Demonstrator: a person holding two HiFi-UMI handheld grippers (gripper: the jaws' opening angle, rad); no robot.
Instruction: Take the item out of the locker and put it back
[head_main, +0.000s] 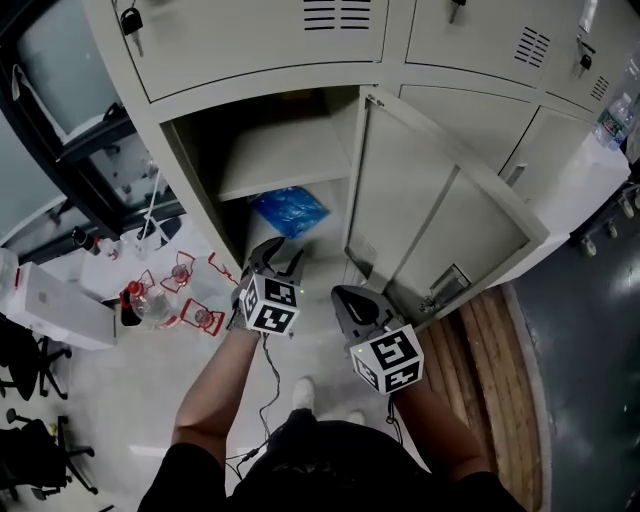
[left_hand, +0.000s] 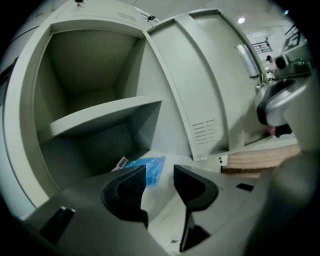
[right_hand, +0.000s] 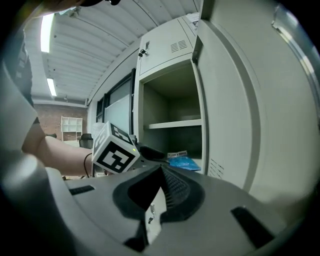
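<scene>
A flat blue packet (head_main: 290, 211) with a white label lies on the floor of the open locker (head_main: 200, 180), below its shelf (head_main: 285, 162). My left gripper (head_main: 272, 260) hovers just outside the locker mouth, short of the packet, its jaws open with nothing between them. In the left gripper view the blue packet (left_hand: 151, 169) shows beyond the gap between the left gripper's (left_hand: 159, 182) jaws. My right gripper (head_main: 350, 300) hangs to the right beside the open door, its jaws shut and empty. The right gripper (right_hand: 161, 176) view shows the packet (right_hand: 184, 162) deep in the locker.
The locker door (head_main: 430, 205) stands swung open to the right. A wooden platform (head_main: 500, 350) lies under the neighbouring lockers. On the floor at left are bottles and red wire holders (head_main: 160, 300) and a white box (head_main: 55, 305). The person's shoe (head_main: 303, 392) is below the grippers.
</scene>
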